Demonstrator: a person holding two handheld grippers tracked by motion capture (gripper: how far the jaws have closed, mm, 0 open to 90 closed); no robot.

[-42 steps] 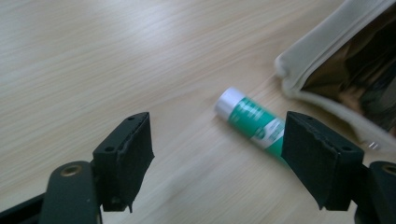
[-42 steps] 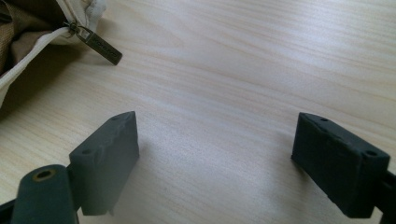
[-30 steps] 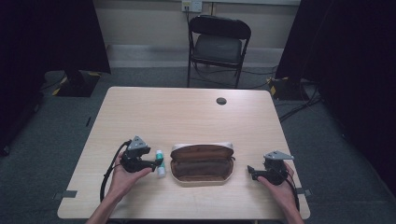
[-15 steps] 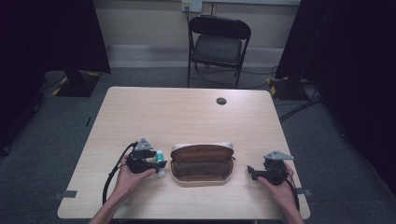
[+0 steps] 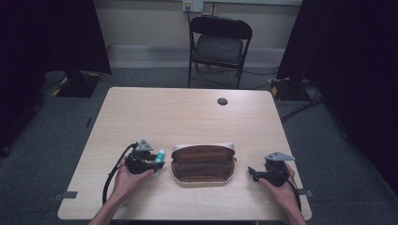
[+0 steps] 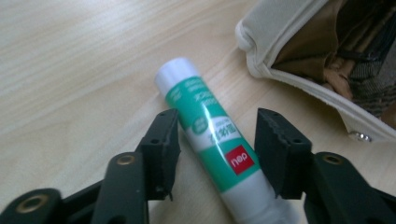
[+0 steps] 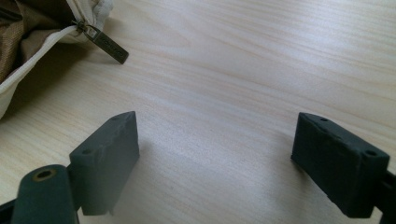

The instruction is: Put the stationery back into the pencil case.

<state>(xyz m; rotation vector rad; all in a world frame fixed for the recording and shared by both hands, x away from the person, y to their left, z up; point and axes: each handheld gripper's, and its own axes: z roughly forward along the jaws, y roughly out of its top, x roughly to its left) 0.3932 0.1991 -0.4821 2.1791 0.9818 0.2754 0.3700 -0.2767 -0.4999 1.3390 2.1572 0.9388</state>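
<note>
The left gripper view shows your left gripper (image 6: 217, 154) with its jaws on either side of the glue stick (image 6: 212, 140), which lies flat on the table (image 6: 74, 60). The jaws have just been closing on it. The right jaw looks to be against the tube's side, while the left jaw sits just beside it with a thin gap, so you do not yet pinch it. The stick's white cap points away from you, toward the far side, and its green label faces up. The open case (image 6: 322, 51) lies just to the right of the stick, its cream rim near the cap end but apart from it.

In the high view, your left gripper (image 5: 157, 164) rests near the table's near left part, with the glue stick (image 5: 161, 154) poking out toward the case (image 5: 202, 164). The case sits in the middle of the near half, lid open, brown lining showing. Your right gripper (image 5: 253, 174) rests near the right, apart from the case, aimed left at it.

In the right gripper view, your right gripper (image 7: 229, 158) has its jaws spread wide over bare wood, with nothing between them. The case's corner and its zip pull (image 7: 105, 43) lie at the far left.
</note>
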